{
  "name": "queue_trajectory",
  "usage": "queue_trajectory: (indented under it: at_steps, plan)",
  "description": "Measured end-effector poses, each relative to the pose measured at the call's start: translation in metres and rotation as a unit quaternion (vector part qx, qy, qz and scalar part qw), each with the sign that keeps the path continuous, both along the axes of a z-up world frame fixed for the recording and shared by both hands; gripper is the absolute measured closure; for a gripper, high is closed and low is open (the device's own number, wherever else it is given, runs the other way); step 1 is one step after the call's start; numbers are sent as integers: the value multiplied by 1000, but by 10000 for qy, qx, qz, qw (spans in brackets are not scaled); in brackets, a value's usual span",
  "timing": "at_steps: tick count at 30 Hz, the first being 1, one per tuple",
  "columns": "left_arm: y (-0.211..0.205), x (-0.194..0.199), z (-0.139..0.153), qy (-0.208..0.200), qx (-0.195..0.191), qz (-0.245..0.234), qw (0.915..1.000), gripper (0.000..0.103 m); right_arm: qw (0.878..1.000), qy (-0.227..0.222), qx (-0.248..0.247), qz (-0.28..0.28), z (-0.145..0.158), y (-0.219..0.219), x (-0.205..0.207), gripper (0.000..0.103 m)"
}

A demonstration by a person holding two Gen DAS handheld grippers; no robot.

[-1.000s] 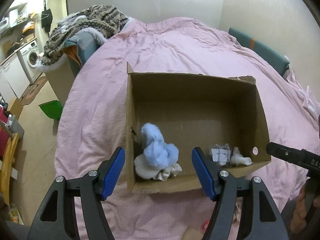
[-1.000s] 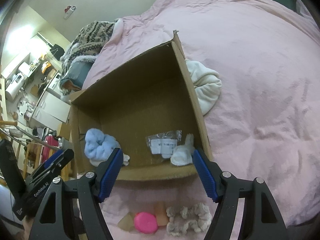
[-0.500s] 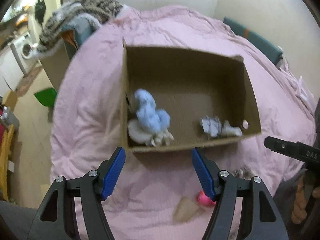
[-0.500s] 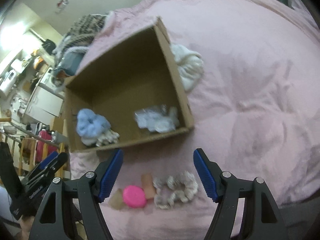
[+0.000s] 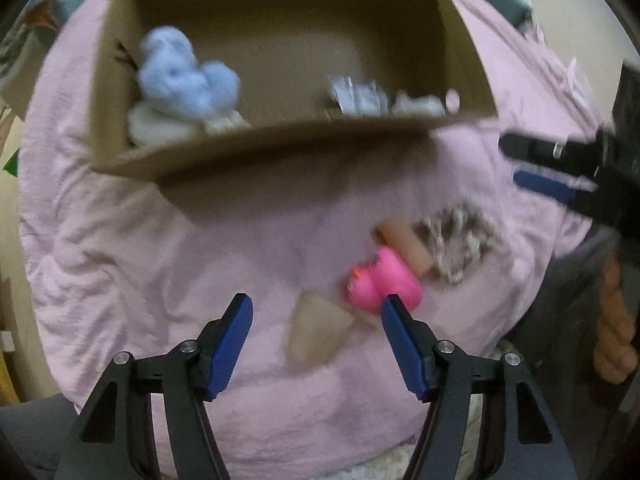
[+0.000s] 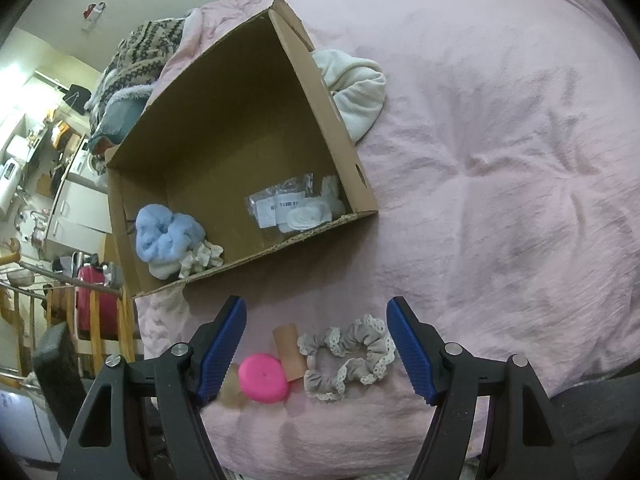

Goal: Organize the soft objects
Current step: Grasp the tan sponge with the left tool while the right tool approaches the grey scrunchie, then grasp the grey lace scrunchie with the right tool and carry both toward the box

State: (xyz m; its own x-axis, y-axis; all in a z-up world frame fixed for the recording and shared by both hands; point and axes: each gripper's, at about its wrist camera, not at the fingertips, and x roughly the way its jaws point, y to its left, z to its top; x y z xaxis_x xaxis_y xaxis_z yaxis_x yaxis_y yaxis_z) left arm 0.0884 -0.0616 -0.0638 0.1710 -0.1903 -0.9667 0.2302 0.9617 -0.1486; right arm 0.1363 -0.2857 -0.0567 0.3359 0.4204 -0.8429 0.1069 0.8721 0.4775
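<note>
An open cardboard box [image 6: 332, 108] [image 5: 280, 140] lies on the pink bed. It holds a blue fluffy scrunchie [image 6: 168, 236] [image 5: 184, 76], a white scrunchie [image 6: 202, 258] and a clear plastic packet [image 6: 280, 204]. In front of the box lie a grey lace scrunchie [image 6: 346, 356] [image 5: 460, 240], a pink rubber duck [image 6: 264, 378] [image 5: 384, 280], a tan cylinder [image 6: 289, 350] and a beige sponge [image 5: 316, 332]. My right gripper [image 6: 316, 336] is open above the grey scrunchie. My left gripper [image 5: 316, 316] is open above the beige sponge.
A white cloth [image 6: 356, 88] lies beside the box's right wall. A patterned blanket pile [image 6: 140, 56] sits at the bed's far left. Beyond the bed's left edge stand a pink suitcase [image 6: 94, 304] and white appliances [image 6: 76, 208].
Both grippers pulled back from the box toward the near edge of the bed. The loose items in front of the box came between the open fingers. Both stayed open.
</note>
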Motion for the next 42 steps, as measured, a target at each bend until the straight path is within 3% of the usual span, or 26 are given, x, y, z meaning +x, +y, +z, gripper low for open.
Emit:
queue_trajectory:
  at_steps: [3,6,12,16,22,27,31,36,42]
  plan:
    - [-8,-1,-11,-17,402,-116,9991,45,10000,21,-11,-14,-1,0,1,26]
    - [-17,0,-20,89,491,-237,9985,49,10000,76,21,-30,-4,0,2,26]
    - [-27,2,-39,358,476,-303,9978,74,9999,105,-27,-15,-6,1,4,26]
    - [-31,1,-37,288,500,-410,9975,90,9999,149,-49,-39,-9,1,5,26]
    - [-20,0,-20,188,336,-291,9988,95,9996,254,-43,-82,-13,-3,4,26]
    - [7,3,14,-253,4,325,9992,95,9986,479,-232,58,-21,1,2,26]
    - [31,1,35,-607,-125,786,9950,95,9955,751,-489,324,-34,13,2,26]
    - [38,1,51,-917,-91,1039,9903,95,9884,949,-926,745,-48,34,1,25]
    - [42,8,41,-929,-45,1138,9891,95,9737,979,-1661,1211,-59,60,4,25]
